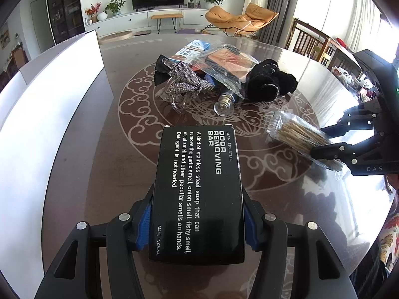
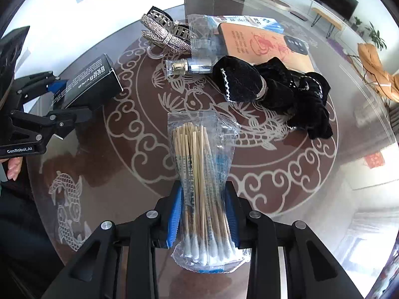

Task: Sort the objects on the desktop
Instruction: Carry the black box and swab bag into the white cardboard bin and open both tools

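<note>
A person is standing at a round glass-topped table [image 1: 286,194] with a pale swirling fish pattern, holding a two-finger gripper in each hand.

The left gripper [image 1: 198,220] is gripping a black box [image 1: 198,191] between its blue-padded fingers [image 1: 144,226], which are pressing on the box's two long sides. White lettering on the box is reading "Odor Removing Bar". The box is sitting lifted above the tabletop, pointing toward the middle of the table.

The right gripper [image 2: 203,214] is squeezing a clear bag of cotton swabs [image 2: 202,174] around its middle, its blue pads [image 2: 174,214] pinching the plastic in on both sides. The wooden sticks are pointing away from the gripper and the white cotton tips are bunching at the near end.

The remaining items are lying in a loose cluster at the table's centre: a rhinestone hair clip [image 2: 165,33], a small glass bottle with a gold neck [image 2: 189,66], black velvet scrunchies [image 2: 274,92], an orange packet in clear plastic [image 2: 261,44], and a blue and white packet [image 2: 251,21] just behind it.

A white board [image 1: 62,79] is standing along the table's left edge.
</note>
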The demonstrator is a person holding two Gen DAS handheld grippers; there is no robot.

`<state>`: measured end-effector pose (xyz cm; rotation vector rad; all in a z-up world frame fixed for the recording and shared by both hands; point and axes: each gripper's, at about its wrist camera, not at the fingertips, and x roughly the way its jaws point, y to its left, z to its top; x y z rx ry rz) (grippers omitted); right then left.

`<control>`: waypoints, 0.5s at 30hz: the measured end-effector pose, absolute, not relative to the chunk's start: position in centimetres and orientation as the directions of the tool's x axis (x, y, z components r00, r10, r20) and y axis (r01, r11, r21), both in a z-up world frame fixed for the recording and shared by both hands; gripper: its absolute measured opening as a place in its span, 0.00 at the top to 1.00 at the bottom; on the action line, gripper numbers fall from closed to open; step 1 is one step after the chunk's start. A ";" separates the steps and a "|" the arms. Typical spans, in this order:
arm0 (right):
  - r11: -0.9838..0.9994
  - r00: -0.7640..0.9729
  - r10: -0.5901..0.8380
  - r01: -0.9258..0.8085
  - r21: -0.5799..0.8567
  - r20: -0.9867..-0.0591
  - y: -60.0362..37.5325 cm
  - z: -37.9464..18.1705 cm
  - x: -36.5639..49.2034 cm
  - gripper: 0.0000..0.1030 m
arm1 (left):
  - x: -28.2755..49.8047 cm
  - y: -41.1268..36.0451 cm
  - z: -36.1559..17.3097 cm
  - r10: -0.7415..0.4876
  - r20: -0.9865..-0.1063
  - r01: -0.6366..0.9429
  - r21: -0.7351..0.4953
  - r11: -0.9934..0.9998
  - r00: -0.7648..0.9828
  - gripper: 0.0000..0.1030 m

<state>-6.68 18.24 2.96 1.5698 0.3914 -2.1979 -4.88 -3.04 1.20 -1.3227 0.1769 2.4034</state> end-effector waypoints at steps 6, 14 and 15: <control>-0.924 -0.321 -0.207 0.375 0.077 -0.924 20.1 4.9 -3.8 0.68 | -2.9 -5.4 4.7 0.331 -0.780 -0.395 -0.119 -0.911 -0.530 0.44; -0.882 -0.451 -0.408 0.419 0.215 -0.794 11.6 14.5 -6.6 0.68 | -2.6 -16.7 13.5 0.298 -0.672 -0.275 -0.144 -0.950 -0.678 0.44; -0.867 -0.454 -0.441 0.440 0.236 -0.774 9.4 15.6 -7.4 0.68 | -2.8 -18.9 14.2 0.268 -0.667 -0.240 -0.135 -0.961 -0.695 0.44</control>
